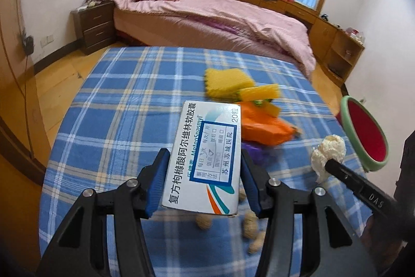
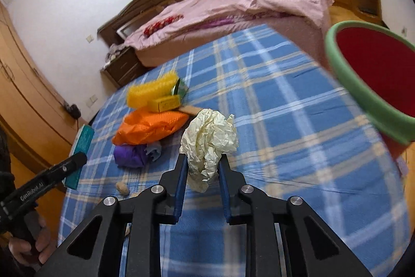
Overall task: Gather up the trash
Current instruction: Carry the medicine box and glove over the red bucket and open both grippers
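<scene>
Trash lies on a bench [image 2: 285, 105] with a blue checked cloth on it, in a bedroom with a pink bed [image 1: 207, 14] behind

The left gripper [image 1: 202, 181] has a white medicine box [image 1: 207, 155] between its blue pads. Its jaws are about half open and press on the 2 long sides of the box. The box is up off the cloth and tilts away from the camera. Under it, a few peanuts [image 1: 250, 225] lie on the cloth

The right gripper [image 2: 203, 173] has a crumpled ball of cream paper [image 2: 210, 142]. Its jaws are nearly closed and pinch the low part of the paper, so most of the ball sticks up above the pads. The paper is up off the cloth too

A red bucket with a green rim [image 2: 363, 100] is at the right side of the bench, near the right gripper, and its mouth faces the camera

More trash sits in a pile near the middle of the bench: an orange bag [image 2: 150, 127], a purple bag [image 2: 129, 156] just beside it, a yellow foam net [image 2: 153, 91] and a small yellow box [image 2: 166, 103] on top. The pile is well apart from the bucket

A hand [image 2: 28, 243] shows at the low left of the right camera view, on the left gripper's handle
</scene>
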{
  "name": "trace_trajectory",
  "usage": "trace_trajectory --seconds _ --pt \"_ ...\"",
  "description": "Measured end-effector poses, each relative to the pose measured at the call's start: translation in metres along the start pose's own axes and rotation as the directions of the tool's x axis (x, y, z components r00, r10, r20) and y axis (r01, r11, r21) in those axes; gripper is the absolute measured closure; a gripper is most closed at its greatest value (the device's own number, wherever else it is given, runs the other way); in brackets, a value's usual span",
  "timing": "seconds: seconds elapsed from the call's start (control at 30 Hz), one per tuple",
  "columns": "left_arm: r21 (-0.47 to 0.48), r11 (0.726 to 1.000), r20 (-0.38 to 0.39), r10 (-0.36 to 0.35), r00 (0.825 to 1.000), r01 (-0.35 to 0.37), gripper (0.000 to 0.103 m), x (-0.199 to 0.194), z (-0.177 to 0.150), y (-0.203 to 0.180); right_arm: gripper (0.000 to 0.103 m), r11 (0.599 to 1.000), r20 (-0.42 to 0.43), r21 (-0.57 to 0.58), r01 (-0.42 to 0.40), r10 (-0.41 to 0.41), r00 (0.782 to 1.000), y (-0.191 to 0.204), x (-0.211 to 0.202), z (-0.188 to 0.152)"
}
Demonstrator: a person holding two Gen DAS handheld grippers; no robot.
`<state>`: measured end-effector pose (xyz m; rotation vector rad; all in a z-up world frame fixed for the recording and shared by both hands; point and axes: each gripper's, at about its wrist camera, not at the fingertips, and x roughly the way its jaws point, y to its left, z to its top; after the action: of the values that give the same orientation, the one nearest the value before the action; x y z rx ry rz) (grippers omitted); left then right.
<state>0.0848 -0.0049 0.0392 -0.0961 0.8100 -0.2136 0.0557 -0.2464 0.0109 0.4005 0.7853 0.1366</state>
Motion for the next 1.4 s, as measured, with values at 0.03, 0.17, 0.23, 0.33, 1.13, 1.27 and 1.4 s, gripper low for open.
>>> trace_trajectory --seconds 0.03,0.17,0.23,0.33,1.13,1.27,1.4 --pt "0.012 1.0 0.005 -0.009 1.0 0.009 0.049 -0.004 0.0 -0.005 0.079 1.0 0.022 0.006 0.006 -0.007 1.0 -0.003 -0.011 0.001" --pt "0.047 0.997 0.018 -0.055 0.998 0.054 0.049 -0.013 0.003 -0.027 0.079 0.999 0.08 0.024 0.039 -0.041 0.996 -0.013 -0.041 0.004" --pt "0.057 0.995 0.01 -0.084 0.996 0.083 0.049 -0.014 0.006 -0.04 0.079 0.998 0.097 0.038 0.05 -0.054 0.994 -0.019 -0.053 0.005" --pt "0.079 0.988 -0.007 -0.135 0.991 0.135 0.049 -0.013 0.009 -0.06 0.079 0.995 0.125 0.071 0.073 -0.082 0.989 -0.034 -0.07 0.007" --pt "0.248 0.872 -0.205 -0.378 0.903 0.421 0.049 0.077 0.032 -0.288 0.078 0.934 0.194 0.271 0.232 -0.289 0.938 -0.185 -0.114 0.04" --pt "0.264 0.867 -0.226 -0.371 0.901 0.424 0.049 0.09 0.032 -0.317 0.077 0.926 0.179 0.293 0.24 -0.3 0.937 -0.21 -0.114 0.045" --pt "0.27 0.871 -0.233 -0.354 0.906 0.41 0.049 0.106 0.031 -0.337 0.076 0.922 0.16 0.301 0.242 -0.299 0.941 -0.227 -0.11 0.048"
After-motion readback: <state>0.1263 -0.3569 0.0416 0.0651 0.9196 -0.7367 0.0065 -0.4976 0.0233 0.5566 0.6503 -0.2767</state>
